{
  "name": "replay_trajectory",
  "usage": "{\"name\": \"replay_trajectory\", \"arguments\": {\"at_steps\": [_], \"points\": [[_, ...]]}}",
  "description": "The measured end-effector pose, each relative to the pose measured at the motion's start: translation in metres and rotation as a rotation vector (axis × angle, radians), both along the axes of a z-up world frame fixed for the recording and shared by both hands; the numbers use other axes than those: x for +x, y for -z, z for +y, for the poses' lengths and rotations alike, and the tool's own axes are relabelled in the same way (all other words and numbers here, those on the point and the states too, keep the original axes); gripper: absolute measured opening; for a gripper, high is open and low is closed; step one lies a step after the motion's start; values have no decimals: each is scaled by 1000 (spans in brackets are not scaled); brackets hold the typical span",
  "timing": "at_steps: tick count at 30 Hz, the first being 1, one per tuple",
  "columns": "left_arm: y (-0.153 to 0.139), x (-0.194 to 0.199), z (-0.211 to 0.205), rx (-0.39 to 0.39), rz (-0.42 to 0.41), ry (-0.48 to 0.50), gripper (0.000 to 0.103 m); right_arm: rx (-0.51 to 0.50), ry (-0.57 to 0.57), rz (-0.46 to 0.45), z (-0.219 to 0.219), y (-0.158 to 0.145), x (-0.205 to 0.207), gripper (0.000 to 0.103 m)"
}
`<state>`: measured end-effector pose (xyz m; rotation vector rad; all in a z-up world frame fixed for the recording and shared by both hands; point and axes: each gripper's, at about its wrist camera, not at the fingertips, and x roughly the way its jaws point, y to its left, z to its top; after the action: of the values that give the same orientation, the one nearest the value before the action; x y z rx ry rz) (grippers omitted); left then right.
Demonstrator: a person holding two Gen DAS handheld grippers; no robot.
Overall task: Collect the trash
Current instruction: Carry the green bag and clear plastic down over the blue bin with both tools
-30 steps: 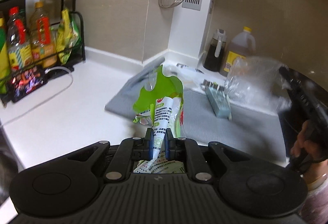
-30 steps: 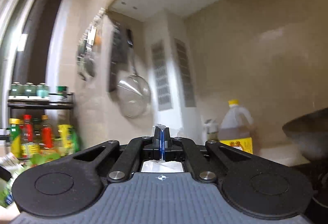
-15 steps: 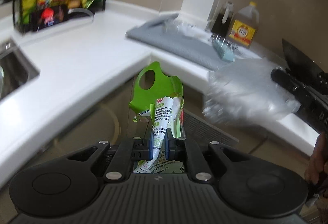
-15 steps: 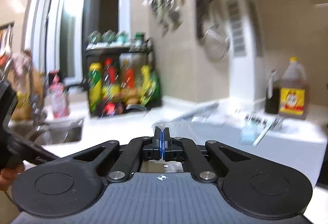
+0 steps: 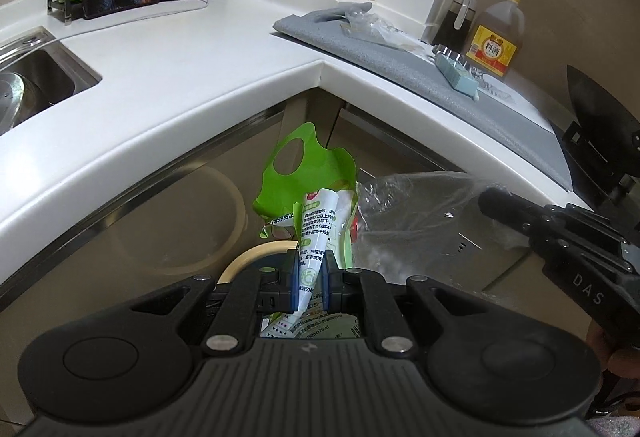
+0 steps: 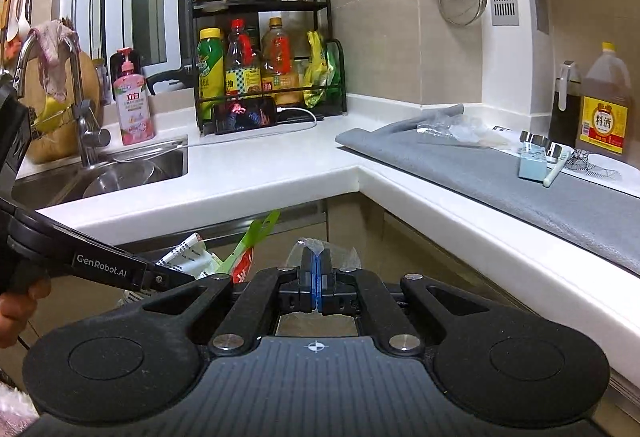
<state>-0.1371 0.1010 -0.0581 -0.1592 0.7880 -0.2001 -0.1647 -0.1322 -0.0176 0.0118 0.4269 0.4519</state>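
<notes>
Two grippers hold trash below the counter edge: at lower centre of the left wrist view the left gripper pinches a green and white wrapper, and at lower centre of the right wrist view the right gripper is clamped on a clear plastic bag, whose far end is too see-through to trace. Beyond them the white countertop bends across mid frame, with a grey mat at right carrying what looks like more clear plastic scrap, and a sink at left.
</notes>
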Motion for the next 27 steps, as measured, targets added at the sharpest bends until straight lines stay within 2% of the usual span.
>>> {"name": "replay_trajectory", "arguments": {"at_steps": [11,27], "points": [[8,14,-10,33,30,35,11,-17,12,48,-1,9,11,1],[35,43,-22,56,111,51,11,-56,27,132,-3,36,29,1]]}}
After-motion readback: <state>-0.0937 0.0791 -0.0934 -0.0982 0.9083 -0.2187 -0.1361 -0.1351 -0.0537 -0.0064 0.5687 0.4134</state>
